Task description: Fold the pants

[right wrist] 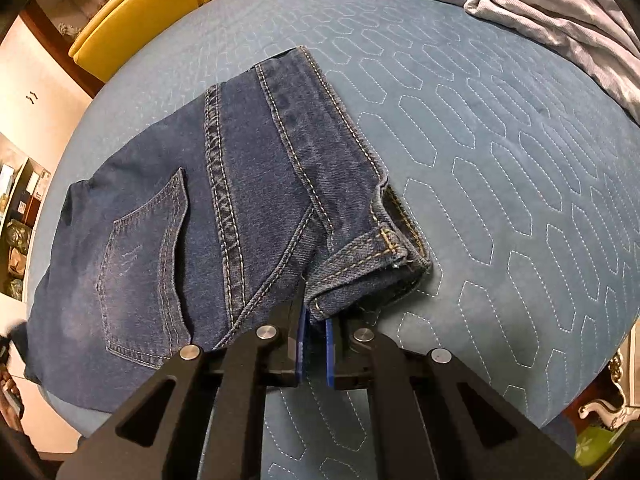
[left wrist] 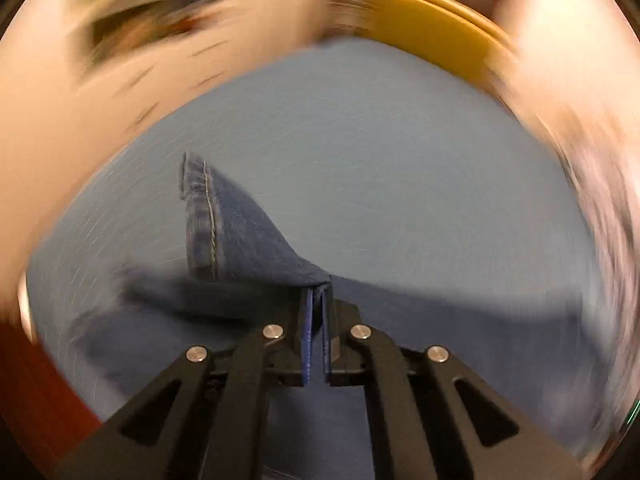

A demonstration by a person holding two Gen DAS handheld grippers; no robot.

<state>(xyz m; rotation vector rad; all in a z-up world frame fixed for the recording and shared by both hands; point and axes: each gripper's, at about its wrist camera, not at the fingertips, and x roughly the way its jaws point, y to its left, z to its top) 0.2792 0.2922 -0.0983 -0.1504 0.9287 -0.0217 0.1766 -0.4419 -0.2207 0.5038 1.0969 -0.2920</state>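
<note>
**Right wrist view: both grippers pinching denim, fold in progress**

Quilted bed [right wrist: 500,128] is carrying the pants [right wrist: 224,200], bundled flat for folding. Right gripper [right wrist: 316,320] is clamping the waistband corner [right wrist: 384,256]; left gripper [left wrist: 319,300] is clamping a lifted hem [left wrist: 204,216], probably for carrying over.

Room in left wrist view: smeared by motion blur, unreadable.
Yellow chair [left wrist: 432,28]: blurred, cut off by the lens edge.
Jeans [left wrist: 236,228]: mostly out of frame, lower folds blurred.
Grey blanket [right wrist: 560,4]: cut at top edge.
</note>
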